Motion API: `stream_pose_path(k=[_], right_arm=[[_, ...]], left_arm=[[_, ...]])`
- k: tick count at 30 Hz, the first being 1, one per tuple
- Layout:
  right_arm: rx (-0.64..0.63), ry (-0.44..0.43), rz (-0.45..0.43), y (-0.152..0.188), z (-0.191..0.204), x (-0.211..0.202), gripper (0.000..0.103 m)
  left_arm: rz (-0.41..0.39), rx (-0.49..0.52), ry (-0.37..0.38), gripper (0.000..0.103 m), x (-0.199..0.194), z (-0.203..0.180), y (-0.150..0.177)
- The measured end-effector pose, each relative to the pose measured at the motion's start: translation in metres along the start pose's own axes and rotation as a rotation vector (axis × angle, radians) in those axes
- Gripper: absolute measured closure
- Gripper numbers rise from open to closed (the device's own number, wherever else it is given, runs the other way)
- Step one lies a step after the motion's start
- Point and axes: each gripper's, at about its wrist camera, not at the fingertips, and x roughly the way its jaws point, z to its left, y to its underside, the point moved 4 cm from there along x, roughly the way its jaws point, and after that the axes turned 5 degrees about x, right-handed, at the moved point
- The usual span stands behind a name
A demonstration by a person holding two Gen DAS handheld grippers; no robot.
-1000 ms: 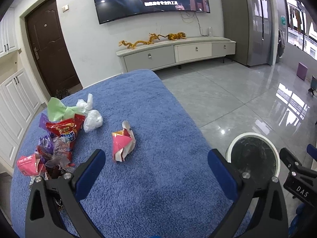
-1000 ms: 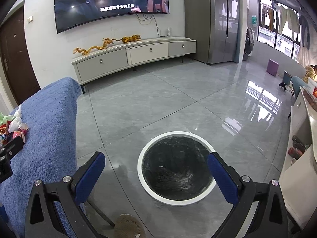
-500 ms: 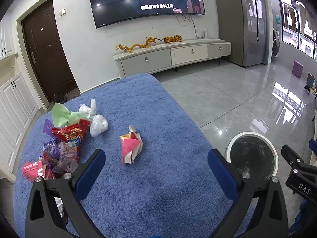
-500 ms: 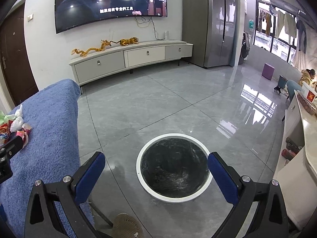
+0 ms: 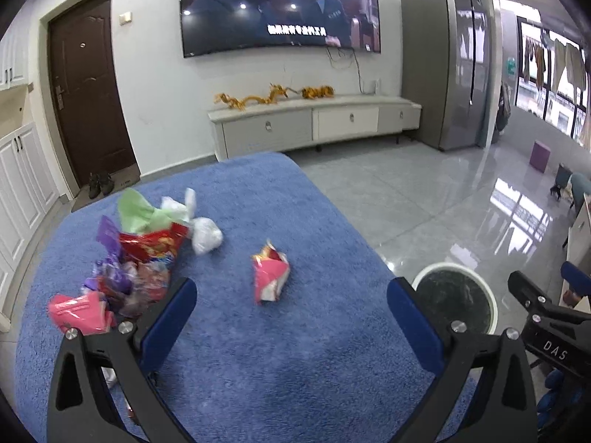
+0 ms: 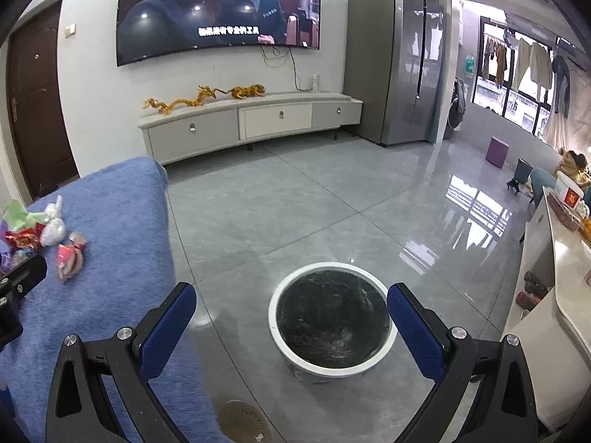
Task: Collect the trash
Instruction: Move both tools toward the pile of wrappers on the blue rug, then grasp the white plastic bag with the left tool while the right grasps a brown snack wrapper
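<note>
Hovering over the blue-covered bench [image 5: 295, 369] with the left gripper [image 5: 291, 306], fingers [image 5: 168, 323] spread wide and holding nothing, aimed toward the lone pink wrapper [image 5: 269, 277] at about 12 o'clock from the gap. Probably lined up that way because this crumpled piece lies apart from the heap of wrappers [image 5: 140, 258] at 10 o'clock, so makes the easiest single pick. Waiting above the floor with the right gripper [image 6: 291, 306], fingers [image 6: 415, 326] equally wide and empty, the white-rimmed bin [image 6: 332, 313] framed between them; likely kept near as the drop point. Standing just off the bench's right edge, at 3 o'clock in the left view. Blurred in that view, so wrapper print unreadable; lower heap partly hidden behind the left finger; bin contents too dark to tell.
</note>
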Motion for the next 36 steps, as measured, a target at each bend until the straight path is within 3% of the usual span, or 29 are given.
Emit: stream_pose_path(k=[6,11,18,24,27,31,36], right_arm=[[-0.008,-0.048,-0.028,-0.007,0.021,-0.017,0.0],[-0.05,-0.117,-0.058,-0.009,0.055,-0.036,0.0],[-0.176,-0.238,-0.056,-0.017,0.117,-0.05,0.0],[-0.205,-0.403,0.057,-0.016,0.166,-0.027,0.001],[-0.221,-0.466,0.135,-0.009,0.19,-0.003,0.015],[-0.229,-0.505,0.211,0.0,0.21,0.017,0.025],[-0.292,-0.668,0.294,0.022,0.24,0.012,0.032]], left_arm=[[-0.045,-0.035,-0.011,0.0,-0.019,0.023,-0.001],[-0.002,-0.088,0.047,0.0,-0.026,0.051,0.004],[-0.045,-0.207,-0.053,0.0,-0.043,0.134,0.011],[-0.017,-0.313,-0.13,0.001,-0.044,0.212,0.036],[0.027,-0.363,-0.12,0.007,-0.035,0.234,0.056],[0.055,-0.396,-0.081,0.012,-0.024,0.244,0.073],[0.086,-0.395,-0.045,0.014,-0.016,0.241,0.085]])
